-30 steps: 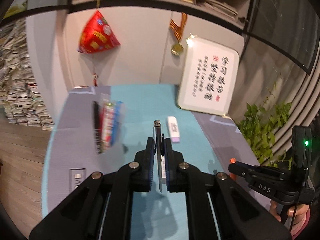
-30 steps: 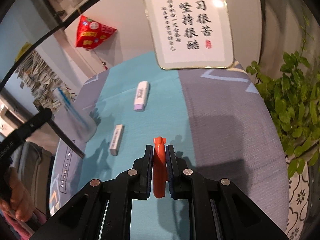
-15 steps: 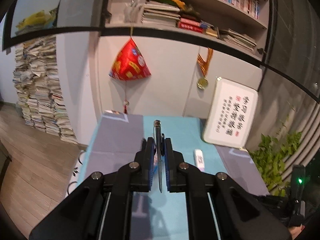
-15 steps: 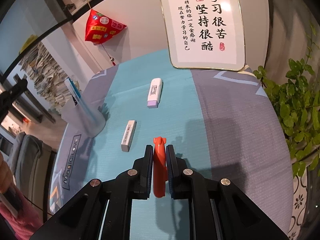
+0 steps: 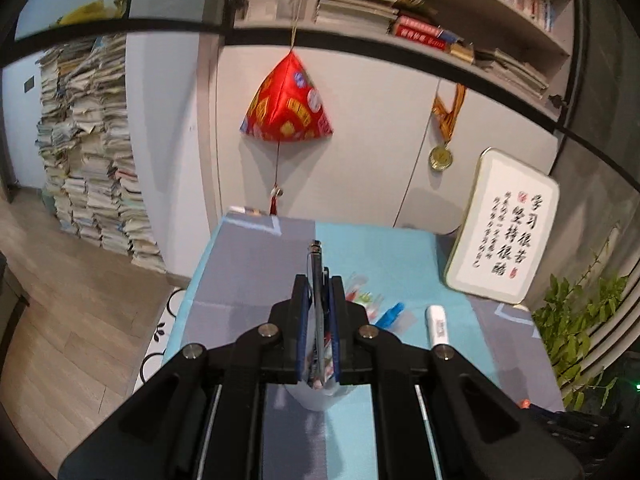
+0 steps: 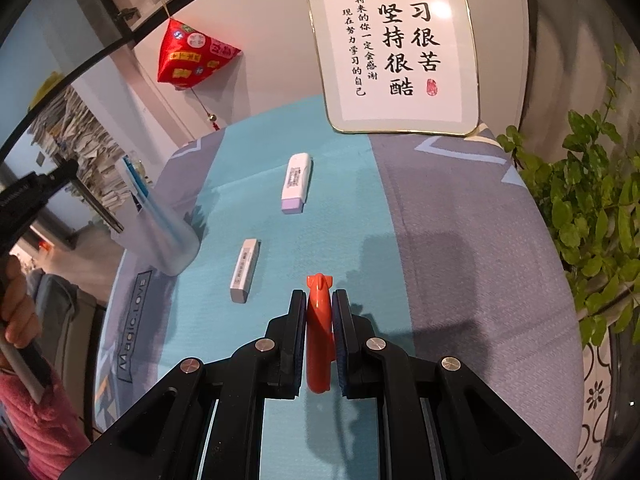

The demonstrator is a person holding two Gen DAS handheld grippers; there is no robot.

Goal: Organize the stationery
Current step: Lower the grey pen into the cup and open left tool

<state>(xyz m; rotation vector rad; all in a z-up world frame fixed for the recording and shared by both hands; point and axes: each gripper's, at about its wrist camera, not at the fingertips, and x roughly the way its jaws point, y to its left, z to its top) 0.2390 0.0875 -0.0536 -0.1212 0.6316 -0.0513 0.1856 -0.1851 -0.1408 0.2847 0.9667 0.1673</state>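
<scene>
table: covered by a teal-and-grey cloth (image 6: 460, 240); taken as the landmark for every place below.
framed calligraphy board (image 6: 394, 46): leaned against the wall at the table's far edge.
plant (image 6: 592, 216): seen just off the table's right side.
pen cup (image 6: 160, 232): translucent, stood on the table's left part; pens (image 6: 134, 182) were seen upright inside it.
left gripper (image 5: 318, 280): held above the table's left part, right over the pen cup; jaws clamped on a dark pen (image 5: 317, 280), whose silver cap end was pointed toward the table's far edge.
right gripper (image 6: 319, 300): held low above the table's near middle; jaws pressed tight on an orange item (image 6: 319, 332), kind not clear.
white-and-lilac eraser (image 6: 297, 182): laid flat on the teal strip, mid-table, toward the far edge.
grey-white eraser (image 6: 244, 270): laid flat on the teal strip, nearer than the lilac one, between the pen cup and the right gripper.
</scene>
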